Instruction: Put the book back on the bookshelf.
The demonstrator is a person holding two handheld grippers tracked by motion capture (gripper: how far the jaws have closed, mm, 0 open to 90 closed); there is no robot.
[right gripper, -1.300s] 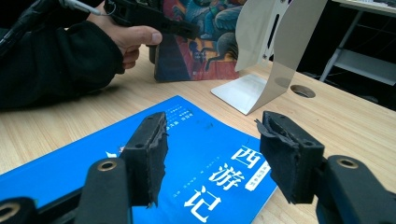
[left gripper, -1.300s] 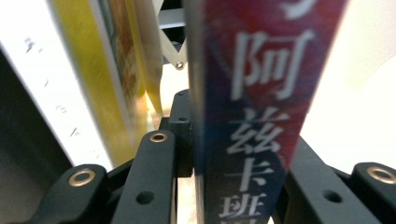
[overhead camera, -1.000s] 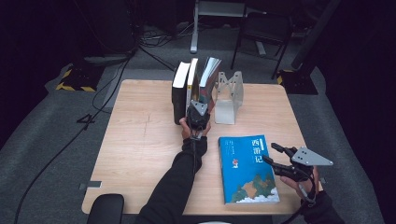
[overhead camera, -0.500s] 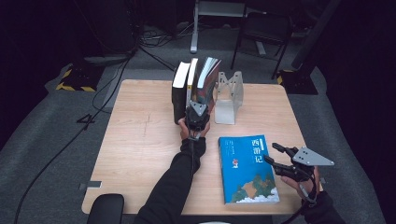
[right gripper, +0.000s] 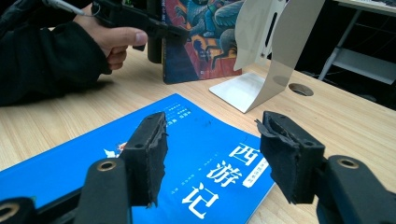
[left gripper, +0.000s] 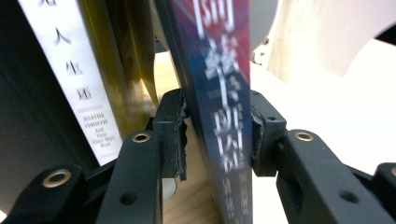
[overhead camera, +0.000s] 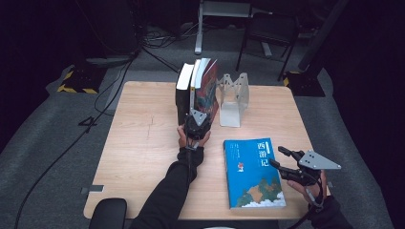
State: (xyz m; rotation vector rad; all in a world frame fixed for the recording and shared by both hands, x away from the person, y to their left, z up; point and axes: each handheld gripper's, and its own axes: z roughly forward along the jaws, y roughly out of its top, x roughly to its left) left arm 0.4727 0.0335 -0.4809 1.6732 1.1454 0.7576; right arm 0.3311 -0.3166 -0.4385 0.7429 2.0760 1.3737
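Tabletop [overhead camera: 143, 143]: light wood, four edges in the high view; left half and near-left corner bare, widest open room there.

Upright books, far centre: black book [overhead camera: 183, 95] leftmost, white-spined book [overhead camera: 195, 86] next, red-blue book [overhead camera: 208, 93] rightmost, top tilted right toward the bookend. Row sits well in from the far edge.

Bookend [overhead camera: 232, 98]: white metal, just right of the row, narrow gap btwn it and the red-blue book; foot flat on the tabletop.

Blue book [overhead camera: 253, 171]: lies flat, near right, cover up; near edge close to the tabletop's near edge, bare wood to its right.

Left claw [left gripper: 215, 135]: at the row's near side, jaws closed on the red-blue book's spine, pads [left gripper: 175, 135] on both faces.

Right claw [right gripper: 212, 158]: near-right, at the blue book's right edge, jaws wide apart, holding nothing, hovering over the cover.
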